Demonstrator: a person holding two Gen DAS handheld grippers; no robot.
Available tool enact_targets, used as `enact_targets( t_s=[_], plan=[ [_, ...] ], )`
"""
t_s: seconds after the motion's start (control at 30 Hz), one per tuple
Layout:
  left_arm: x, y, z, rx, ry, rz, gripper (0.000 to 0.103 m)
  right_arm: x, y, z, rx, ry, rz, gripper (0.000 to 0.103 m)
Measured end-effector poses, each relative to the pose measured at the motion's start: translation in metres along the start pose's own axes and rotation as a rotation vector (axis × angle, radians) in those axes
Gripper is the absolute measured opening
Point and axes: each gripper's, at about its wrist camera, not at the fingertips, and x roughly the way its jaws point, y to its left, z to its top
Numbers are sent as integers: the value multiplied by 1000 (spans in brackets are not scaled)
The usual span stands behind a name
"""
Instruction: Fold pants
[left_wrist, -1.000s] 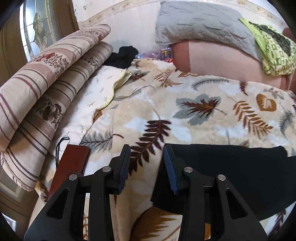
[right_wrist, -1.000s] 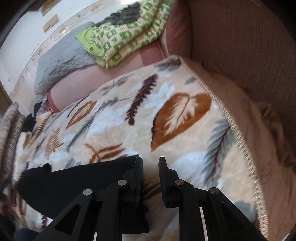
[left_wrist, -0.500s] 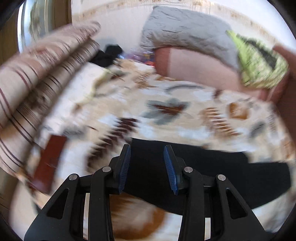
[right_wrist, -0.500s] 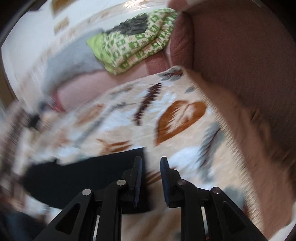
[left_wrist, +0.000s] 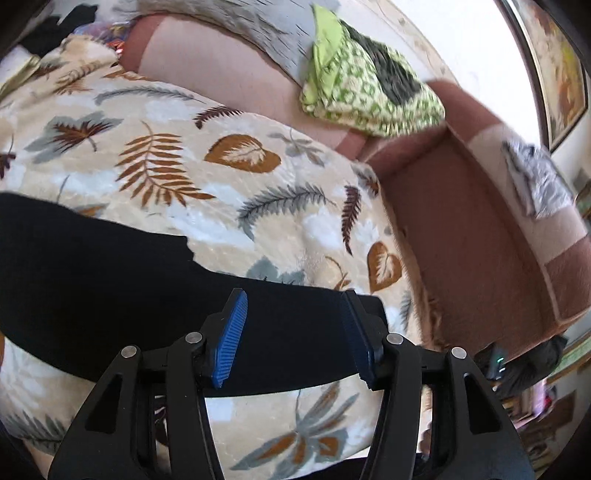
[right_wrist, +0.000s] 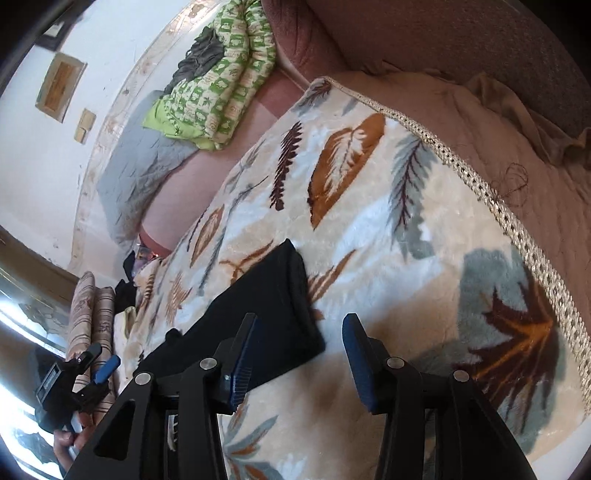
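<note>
Leaf-print blanket (left_wrist: 229, 206) over brown sofa (left_wrist: 480, 236), black pants (left_wrist: 110, 280) flat, both grippers' fingers spread.

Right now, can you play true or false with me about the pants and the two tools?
1. The pants are black. True.
2. The pants lie on a leaf-print blanket. True.
3. The left tool is shut tight on the pants. False: its jaws stand open above them.
4. The right tool is open. True; it sits by the end of the pants.
5. A red quilt lies on the sofa back. False: the quilt there is green and white.
6. The pants hang in the air. False: they lie flat on the blanket.
</note>
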Motion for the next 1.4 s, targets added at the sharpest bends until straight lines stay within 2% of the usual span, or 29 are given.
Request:
enact_targets(
  t_s=[0.07, 0.1, 0.17, 0.23, 0.27, 0.3, 0.37, 0.43, 0.53, 0.67, 0.73, 0.83, 1.1, 1.2, 1.27, 1.4],
  plan=[
    [1, -8, 2, 72, -48, 69, 52, -4, 16, 1, -101, -36, -68, 45],
    [-1, -9, 3, 120, -85, 111, 52, -6, 30, -1, -191, -62, -124, 45],
    [-2, -9, 1, 274, -196, 244, 53, -6, 57, -9, -372, -113, -246, 45],
    [0, -5, -6, 381, -279, 362, 65, -3, 82, -21, -542, -158, -335, 46],
    [0, 3, -4, 362, -283, 364, 69, 1, 93, -27, -616, -170, -368, 47],
    [0, 11, -1, 343, -278, 317, 70, 6, 103, -33, -672, -177, -389, 47],
    [3, 21, 3, 307, -275, 268, 71, 13, 114, -39, -730, -176, -386, 47],
    [9, 21, 4, 294, -269, 265, 71, 16, 122, -42, -751, -201, -379, 47],
    [12, 11, -1, 349, -267, 264, 71, 22, 124, -38, -720, -244, -412, 51],
    [13, 0, -3, 368, -281, 268, 71, 41, 113, -30, -615, -165, -443, 51],
    [15, -2, -6, 378, -287, 266, 71, 44, 112, -31, -636, -150, -483, 51],
    [15, -4, -9, 375, -271, 239, 71, 40, 116, -35, -706, -200, -562, 51],
    [11, -2, -11, 359, -293, 247, 71, 41, 109, -46, -780, -167, -648, 51],
    [6, 2, -11, 314, -258, 236, 71, 37, 105, -45, -770, -184, -680, 51],
    [1, 3, -12, 307, -233, 235, 71, 32, 103, -42, -742, -200, -682, 51],
    [-18, -1, -20, 368, -290, 272, 71, 19, 99, -37, -676, -240, -665, 51]
  ],
)
